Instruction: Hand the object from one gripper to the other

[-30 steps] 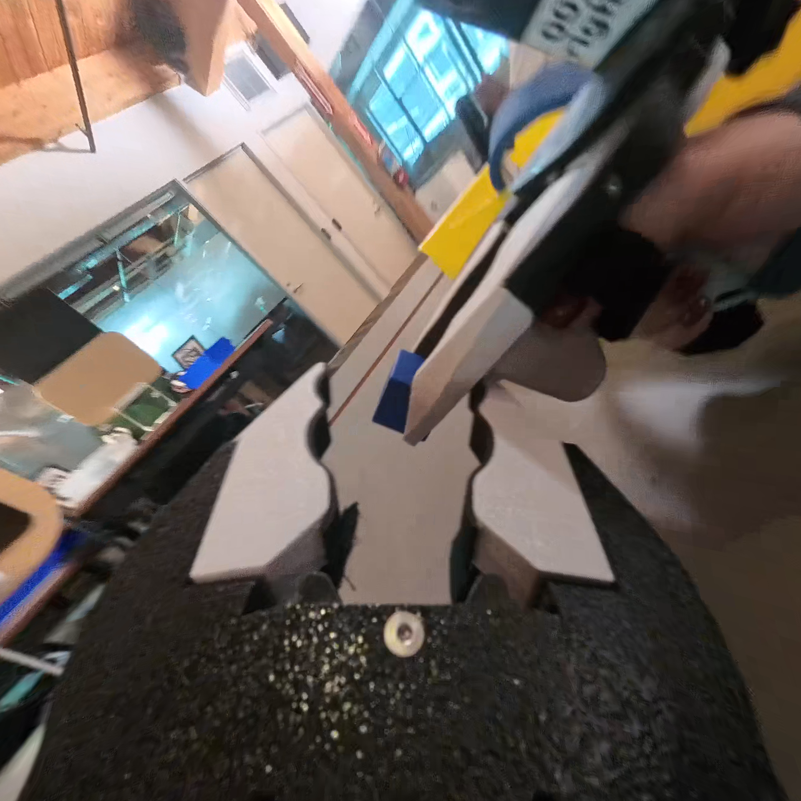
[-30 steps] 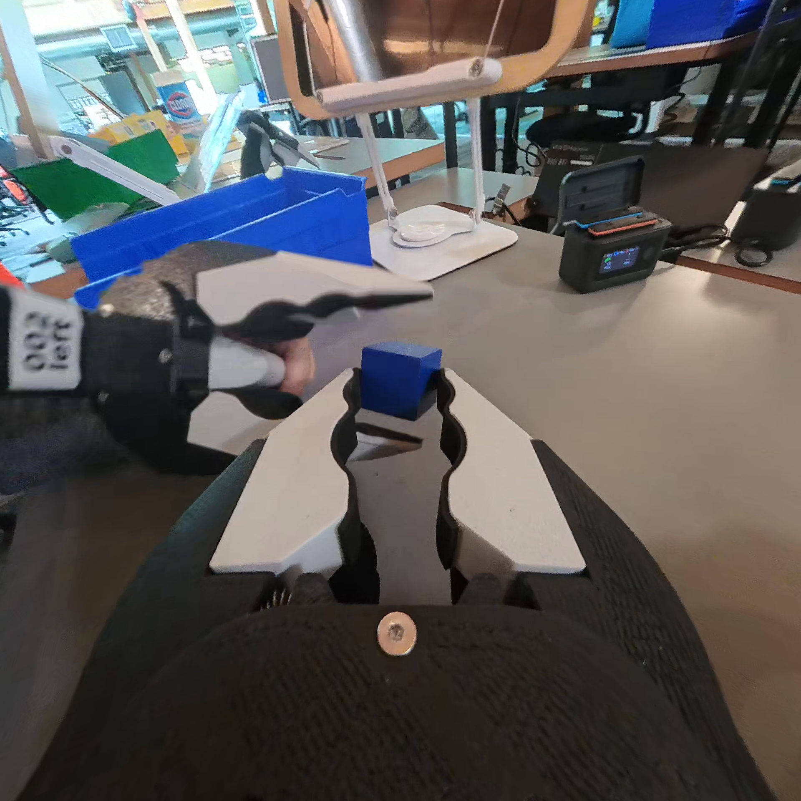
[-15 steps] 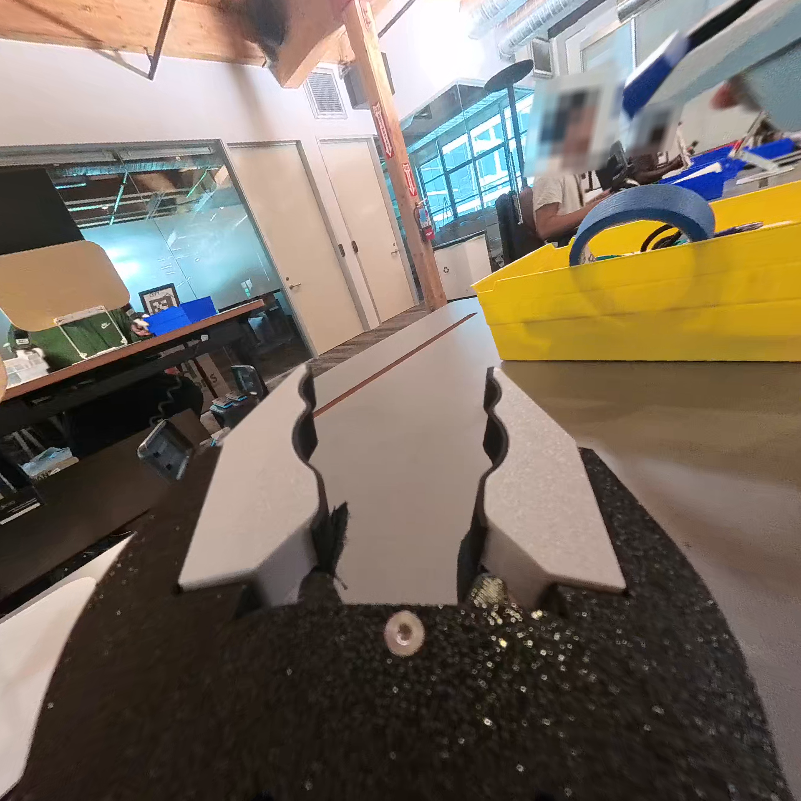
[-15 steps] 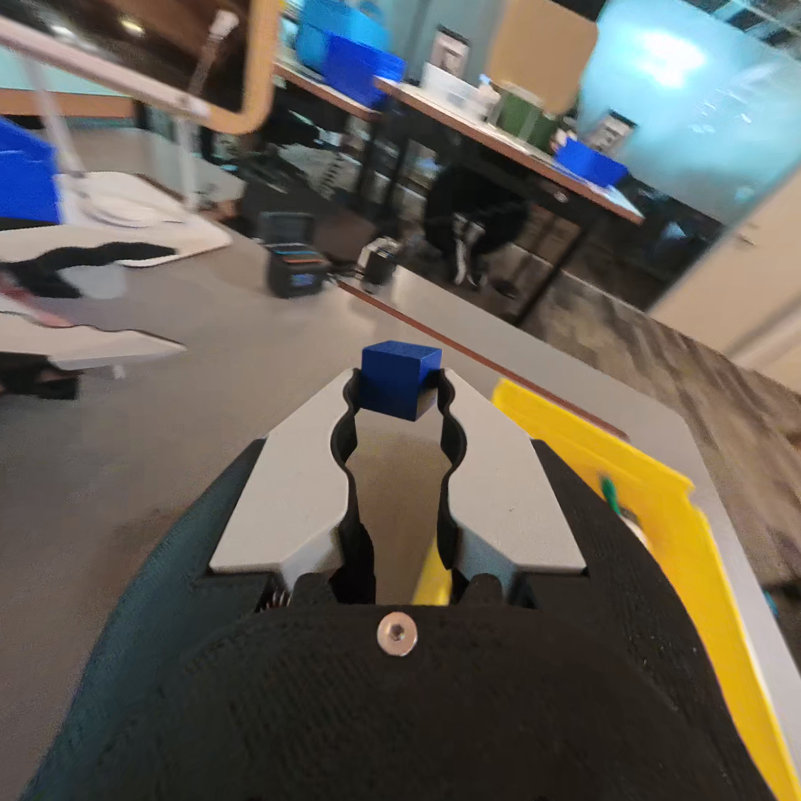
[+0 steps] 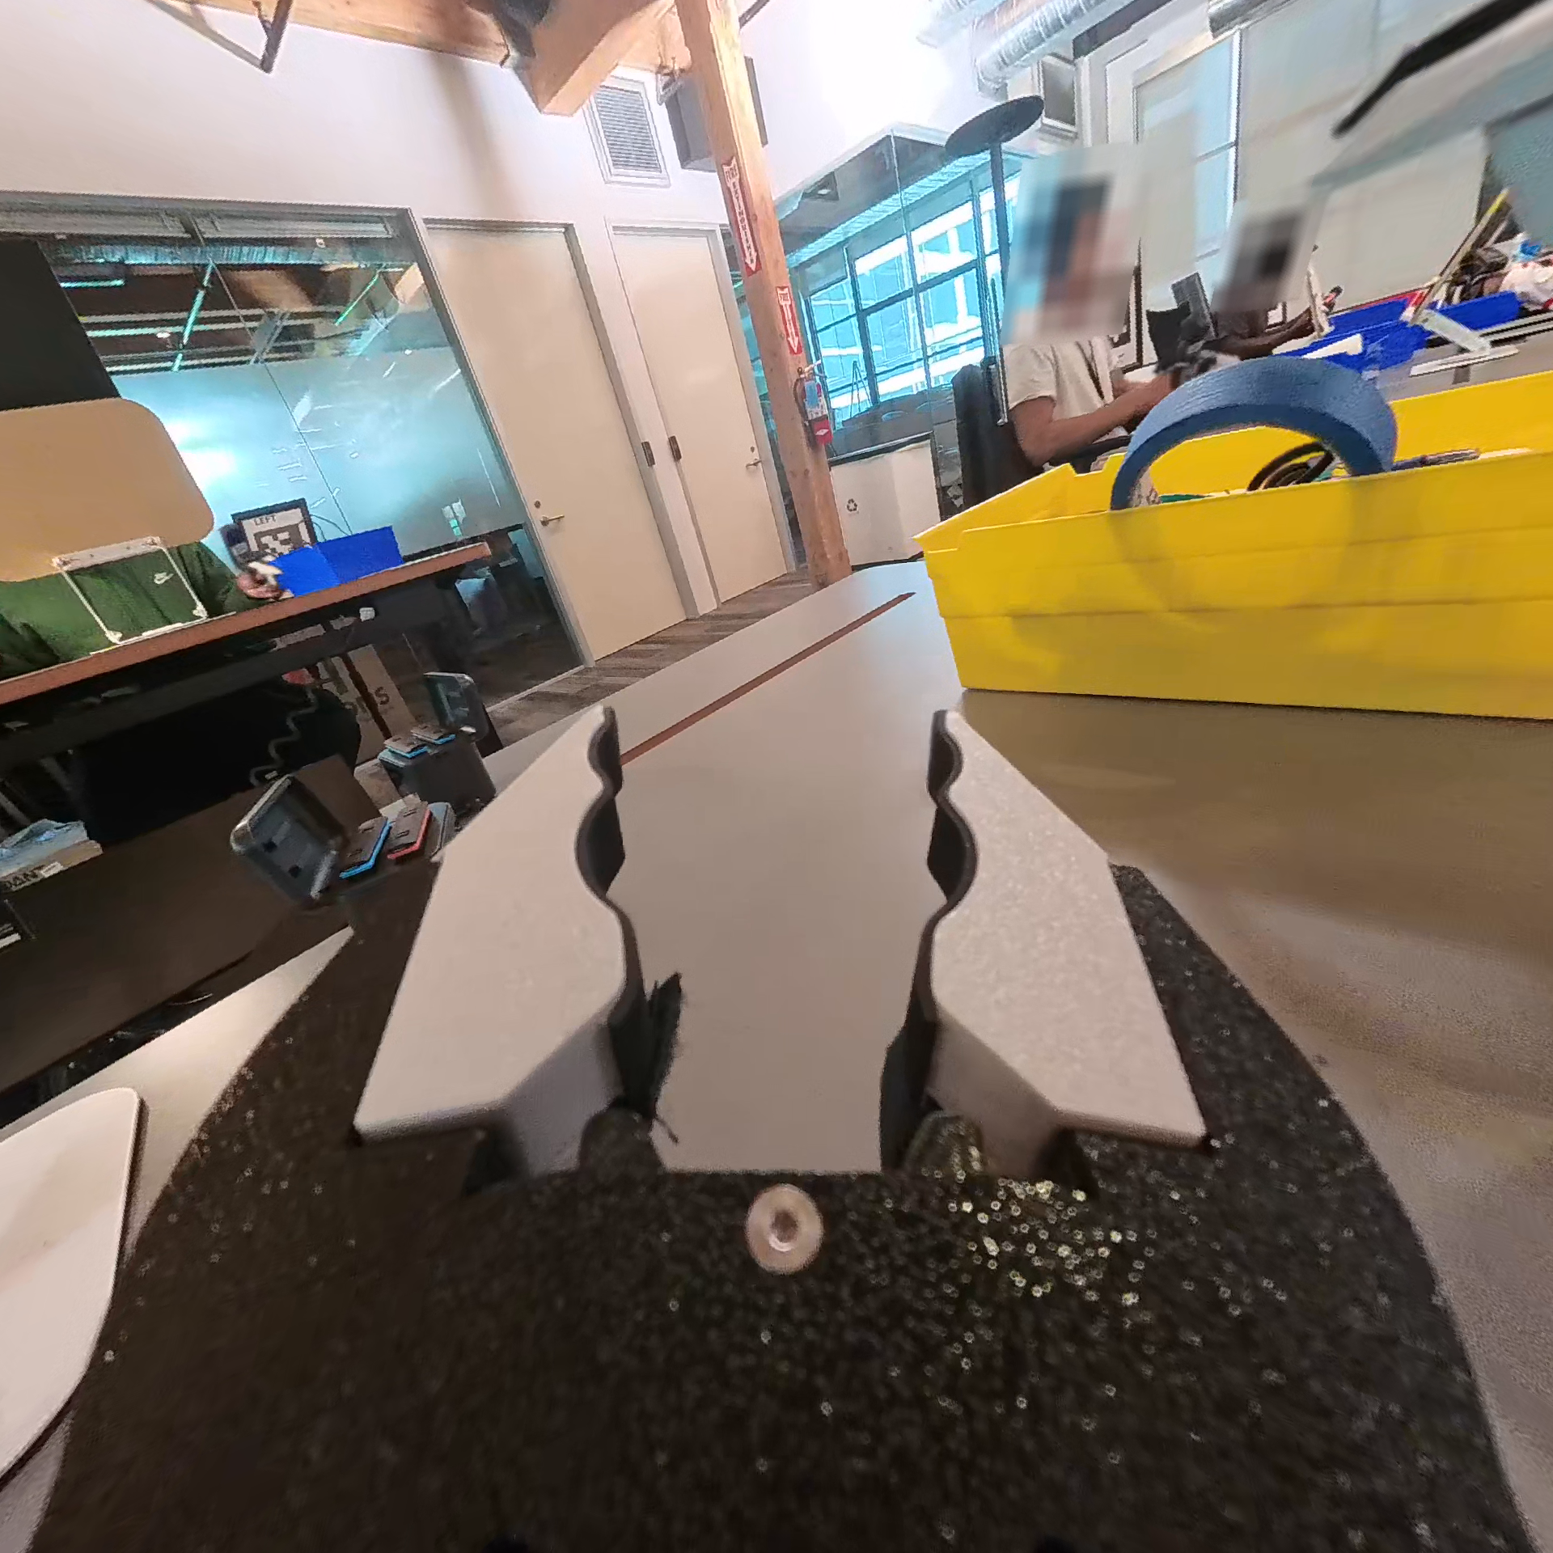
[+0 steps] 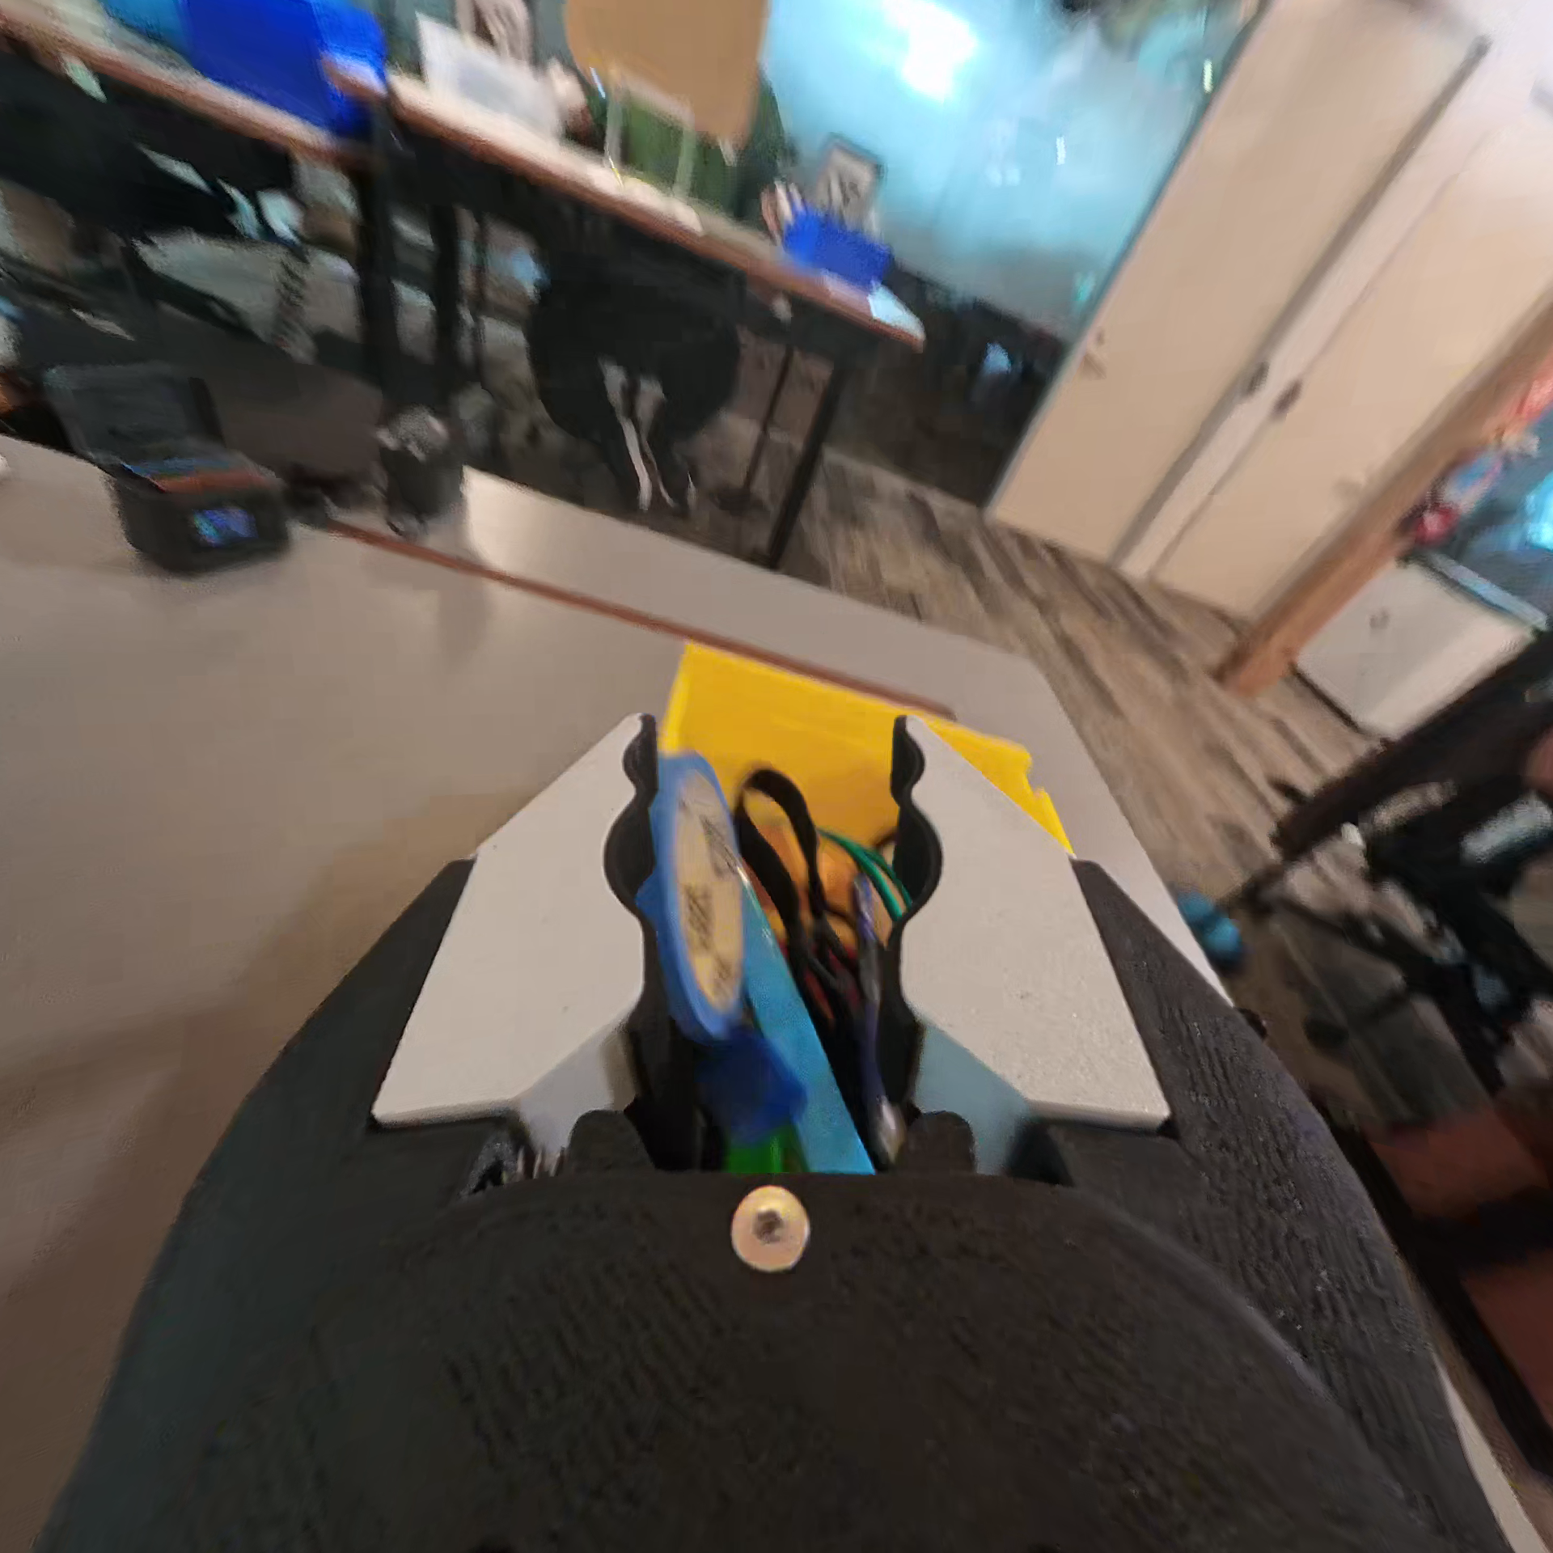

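Left tongs (image 5: 775,756) sit low over the grey counter (image 5: 1260,882), spread wide, nothing between them. Beside them to the right is the yellow bin (image 5: 1260,588), a blue tape roll (image 5: 1260,412) poking over its rim. Right tongs (image 6: 771,739) hang over that bin (image 6: 756,714), also parted and gripping nothing. Down between them, blurred: the tape roll (image 6: 702,891), black cables (image 6: 781,840), and a small blue block (image 6: 748,1092) lying in the bin.
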`<state>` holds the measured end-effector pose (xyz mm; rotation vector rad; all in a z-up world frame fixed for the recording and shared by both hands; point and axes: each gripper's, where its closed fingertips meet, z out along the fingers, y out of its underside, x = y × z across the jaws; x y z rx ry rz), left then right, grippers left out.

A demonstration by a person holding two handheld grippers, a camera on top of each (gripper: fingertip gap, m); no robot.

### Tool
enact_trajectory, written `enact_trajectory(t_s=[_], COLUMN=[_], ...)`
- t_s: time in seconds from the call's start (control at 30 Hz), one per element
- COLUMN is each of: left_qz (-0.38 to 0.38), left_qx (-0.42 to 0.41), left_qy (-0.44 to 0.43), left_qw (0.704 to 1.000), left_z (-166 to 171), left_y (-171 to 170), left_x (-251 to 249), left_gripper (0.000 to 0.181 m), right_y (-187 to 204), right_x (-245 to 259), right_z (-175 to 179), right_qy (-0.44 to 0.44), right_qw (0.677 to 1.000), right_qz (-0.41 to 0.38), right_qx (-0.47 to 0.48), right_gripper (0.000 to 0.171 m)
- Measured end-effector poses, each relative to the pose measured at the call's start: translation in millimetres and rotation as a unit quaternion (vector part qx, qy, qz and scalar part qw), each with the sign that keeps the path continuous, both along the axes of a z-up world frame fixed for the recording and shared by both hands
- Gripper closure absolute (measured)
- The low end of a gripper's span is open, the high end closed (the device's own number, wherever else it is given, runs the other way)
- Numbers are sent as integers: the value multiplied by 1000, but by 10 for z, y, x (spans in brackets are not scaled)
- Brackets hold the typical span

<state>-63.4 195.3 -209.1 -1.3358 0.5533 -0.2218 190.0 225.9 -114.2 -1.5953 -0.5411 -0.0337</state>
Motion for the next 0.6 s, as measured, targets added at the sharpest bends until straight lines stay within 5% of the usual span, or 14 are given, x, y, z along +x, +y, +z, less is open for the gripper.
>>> enact_trajectory(t_s=[0.13,0.27,0.43,0.6], left_qz=[4,11,21,18], left_qx=[2,4,2,-4], left_qy=[6,11,10,17], left_qw=[1000,1000,1000,1000], left_z=[-4,-9,-13,-41], left_y=[-8,-6,7,21], left_x=[-3,-18,-56,-38], left_gripper=[115,121,132,148], right_y=[-123,57,302,43], right_x=[-1018,-1791,-1964,-2174], right_z=[189,-294,-889,-905], right_qy=[60,87,-2,-31], right_qw=[980,963,967,938], right_qz=[158,231,196,278], right_qx=[104,106,160,204], right_gripper=[127,144,162,165])
